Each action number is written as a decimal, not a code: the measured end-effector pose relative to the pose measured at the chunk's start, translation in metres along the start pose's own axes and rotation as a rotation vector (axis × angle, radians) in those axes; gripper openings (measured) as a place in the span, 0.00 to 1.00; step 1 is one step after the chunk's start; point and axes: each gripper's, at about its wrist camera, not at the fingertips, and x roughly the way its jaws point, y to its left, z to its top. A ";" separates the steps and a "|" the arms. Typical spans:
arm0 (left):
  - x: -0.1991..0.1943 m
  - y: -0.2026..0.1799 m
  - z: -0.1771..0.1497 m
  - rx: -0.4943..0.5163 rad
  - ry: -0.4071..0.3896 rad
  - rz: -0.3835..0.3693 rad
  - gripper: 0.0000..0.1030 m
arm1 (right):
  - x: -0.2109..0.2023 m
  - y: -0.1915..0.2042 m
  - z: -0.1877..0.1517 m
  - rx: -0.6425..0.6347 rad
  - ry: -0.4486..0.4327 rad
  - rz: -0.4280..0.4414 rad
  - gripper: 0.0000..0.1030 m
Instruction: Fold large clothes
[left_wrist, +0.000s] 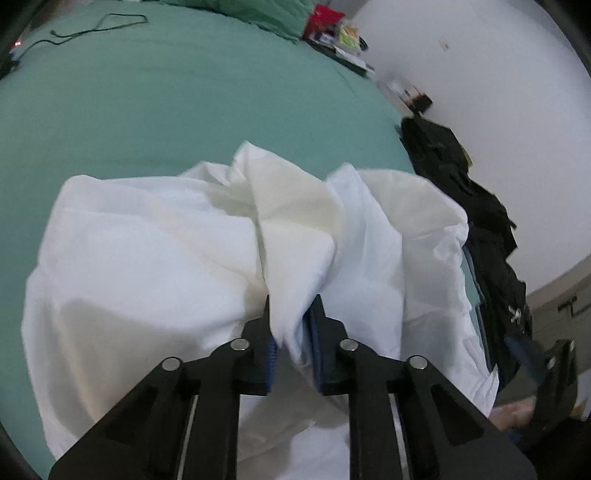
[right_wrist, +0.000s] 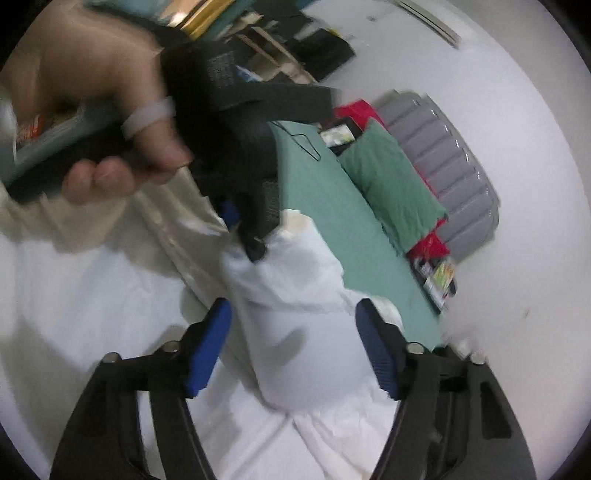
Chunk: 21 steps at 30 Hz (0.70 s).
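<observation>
A large white garment (left_wrist: 155, 266) lies bunched on a green bed (left_wrist: 177, 96). My left gripper (left_wrist: 291, 314) is shut on a raised fold of the white garment, which hangs from its blue pads. In the right wrist view the left gripper (right_wrist: 255, 251) and the hand holding it pinch the same white cloth (right_wrist: 295, 332) from above. My right gripper (right_wrist: 295, 317) is open, its blue pads (right_wrist: 210, 343) on either side of the hanging fold, apart from it. The right gripper also shows at the lower right edge of the left wrist view (left_wrist: 546, 365).
A black garment (left_wrist: 476, 221) hangs off the bed's right edge. A green pillow (right_wrist: 395, 192), a grey padded headboard (right_wrist: 447, 162) and a shelf with small items (left_wrist: 340, 37) are at the bed's head. A thin cable (left_wrist: 96, 26) lies on the sheet. A white wall (left_wrist: 498, 74) is beyond.
</observation>
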 end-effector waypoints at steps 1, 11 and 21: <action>-0.005 0.001 0.001 -0.011 -0.016 0.002 0.12 | -0.001 -0.010 -0.001 0.040 0.010 0.004 0.69; -0.057 0.004 0.019 -0.084 -0.218 -0.016 0.05 | 0.094 -0.169 -0.034 1.145 0.343 0.417 0.71; -0.063 -0.002 0.016 -0.089 -0.242 -0.014 0.05 | 0.137 -0.131 -0.073 1.446 0.405 0.562 0.57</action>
